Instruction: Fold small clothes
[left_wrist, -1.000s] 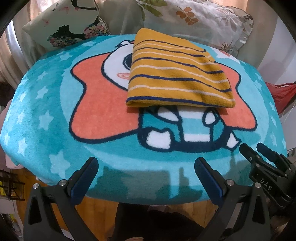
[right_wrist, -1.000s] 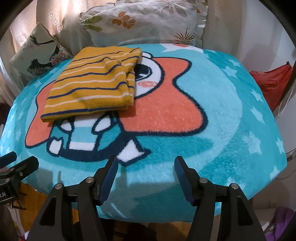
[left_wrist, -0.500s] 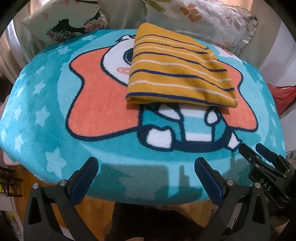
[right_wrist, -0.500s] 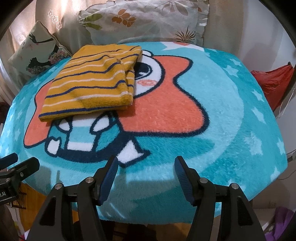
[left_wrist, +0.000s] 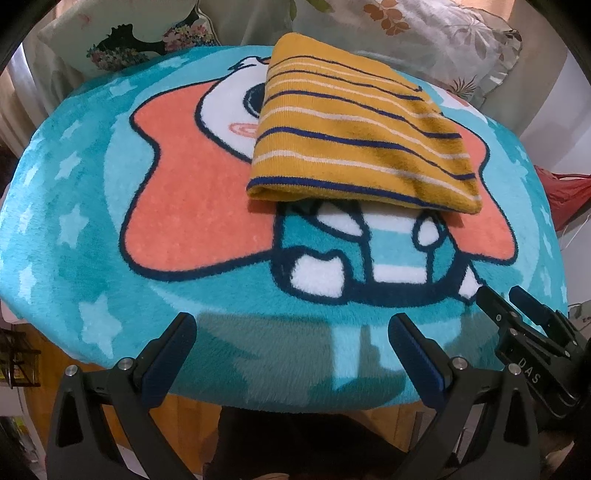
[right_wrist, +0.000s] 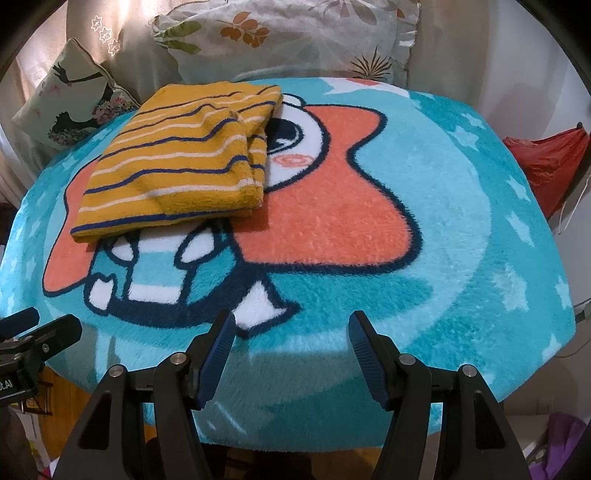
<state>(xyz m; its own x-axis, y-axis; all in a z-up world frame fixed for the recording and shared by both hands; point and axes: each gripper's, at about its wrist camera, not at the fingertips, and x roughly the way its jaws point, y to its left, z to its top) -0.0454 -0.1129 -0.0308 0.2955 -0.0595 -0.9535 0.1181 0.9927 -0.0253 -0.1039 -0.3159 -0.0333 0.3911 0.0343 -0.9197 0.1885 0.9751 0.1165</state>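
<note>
One striped yellow garment, folded, on far half of teal rug, below pillows. Left gripper and right gripper: spread, empty, at rug's near edge. Risk: careless regrasp snags loose layers, undoing fold.

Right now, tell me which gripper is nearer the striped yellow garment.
Left, slightly. The left gripper faces the striped yellow garment nearly straight ahead; the right gripper sits off to its right. Neither touches it.

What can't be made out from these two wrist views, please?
- Kind of garment: the striped cloth is folded, so both views show only outer layers.
- Support under the blanket: covered in both views.
- Red fabric: cut off by the right view's edge.
</note>
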